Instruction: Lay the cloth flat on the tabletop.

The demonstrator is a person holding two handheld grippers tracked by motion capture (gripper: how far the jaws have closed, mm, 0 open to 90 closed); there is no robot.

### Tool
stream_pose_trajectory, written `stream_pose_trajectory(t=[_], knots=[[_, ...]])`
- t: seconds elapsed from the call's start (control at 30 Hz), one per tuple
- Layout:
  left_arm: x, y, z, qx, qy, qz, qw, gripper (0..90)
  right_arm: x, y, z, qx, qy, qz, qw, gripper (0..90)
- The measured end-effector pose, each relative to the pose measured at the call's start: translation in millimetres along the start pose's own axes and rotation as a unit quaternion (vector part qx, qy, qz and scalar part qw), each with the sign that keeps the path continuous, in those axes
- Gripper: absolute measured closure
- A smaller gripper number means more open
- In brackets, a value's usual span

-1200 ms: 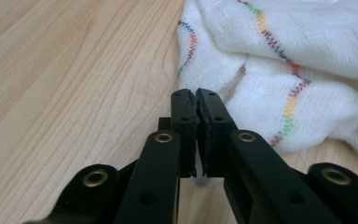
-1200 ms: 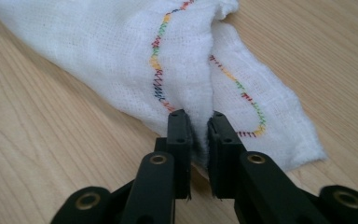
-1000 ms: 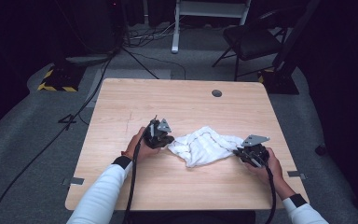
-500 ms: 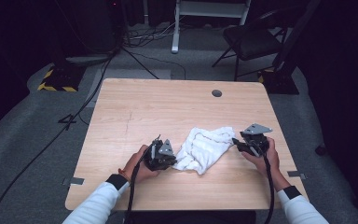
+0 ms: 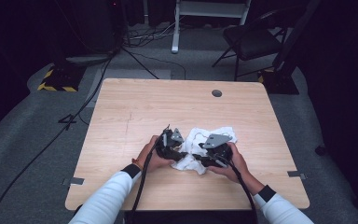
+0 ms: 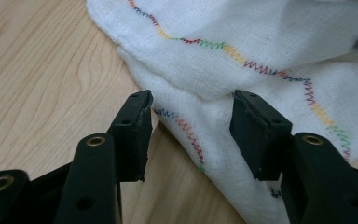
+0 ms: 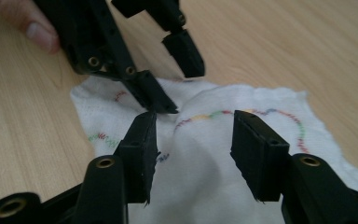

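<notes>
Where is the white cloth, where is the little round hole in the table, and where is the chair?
white cloth [image 6: 270, 32], left gripper view, flat top fold.
round hole [image 5: 216, 93], high view, its dark middle.
chair [image 5: 254, 42], high view, the seat.

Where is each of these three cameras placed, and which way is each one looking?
High view: above the person's side of the table, looking forward and down; both forearms, left gripper and right gripper show.
Left gripper view: rides the left gripper, looking along its parted jaws at the white cloth.
Right gripper view: rides the right gripper, facing the cloth, the left gripper beyond.
All three share the cloth.
</notes>
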State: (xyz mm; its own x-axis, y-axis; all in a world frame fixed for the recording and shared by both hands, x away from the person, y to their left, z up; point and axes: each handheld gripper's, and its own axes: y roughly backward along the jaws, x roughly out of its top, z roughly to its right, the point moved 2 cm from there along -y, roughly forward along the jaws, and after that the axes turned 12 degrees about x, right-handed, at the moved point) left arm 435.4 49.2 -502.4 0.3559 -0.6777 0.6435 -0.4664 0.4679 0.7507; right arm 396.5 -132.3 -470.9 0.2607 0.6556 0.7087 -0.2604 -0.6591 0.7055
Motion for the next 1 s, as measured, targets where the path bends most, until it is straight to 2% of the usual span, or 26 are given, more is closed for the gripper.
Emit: stream_pose_trajectory(t=[0.07,0.13,0.17,0.27,0.33,0.4,0.6,0.77,0.93,1.0], knots=[[-0.4,1.4,0.3,0.001,-0.008,0.003,1.0,58.9,-2.8,-9.1,0.0,0.0,-0.001,-0.019,0.9998,52.7],[-1.5,2.1,-0.5,-0.004,-0.013,0.002,0.9999,67.3,-8.1,-12.4,1.5,-0.005,0.0,-0.038,0.9993,61.5],[-1.6,2.2,-0.7,-0.006,-0.013,0.001,0.9999,72.5,-10.9,-11.4,3.4,-0.009,-0.001,-0.042,0.9991,69.1],[-1.7,4.5,-1.0,0.002,-0.023,-0.002,0.9997,80.6,-15.1,-2.8,7.5,-0.017,-0.003,-0.035,0.9992,80.2],[-3.3,7.2,-3.9,0.01,-0.024,-0.004,0.9996,82.3,-19.5,7.2,11.0,-0.02,-0.005,-0.027,0.9994,82.9],[-5.9,9.3,-7.1,0.013,-0.014,-0.001,0.9998,82.6,-22.9,15.6,14.1,-0.025,-0.009,-0.022,0.9994,83.0],[-9.1,19.9,-12.5,0.021,-0.011,0.006,0.9997,83.4,-37.4,45.6,23.4,-0.047,-0.028,0.0,0.9985,83.0],[-13.8,25.5,-14.6,0.02,-0.005,0.008,0.9998,83.8,-56.6,69.5,30.4,-0.061,-0.059,0.012,0.9963,82.7],[-16.7,31.8,-12.8,0.013,-0.004,0.011,0.9998,83.9,-80.4,83.6,32.0,-0.059,-0.088,0.008,0.9943,81.8],[-16.5,34.4,-8.2,0.012,-0.015,0.01,0.9998,83.9,-88.9,85.6,30.3,-0.057,-0.097,0.001,0.9936,80.6]])
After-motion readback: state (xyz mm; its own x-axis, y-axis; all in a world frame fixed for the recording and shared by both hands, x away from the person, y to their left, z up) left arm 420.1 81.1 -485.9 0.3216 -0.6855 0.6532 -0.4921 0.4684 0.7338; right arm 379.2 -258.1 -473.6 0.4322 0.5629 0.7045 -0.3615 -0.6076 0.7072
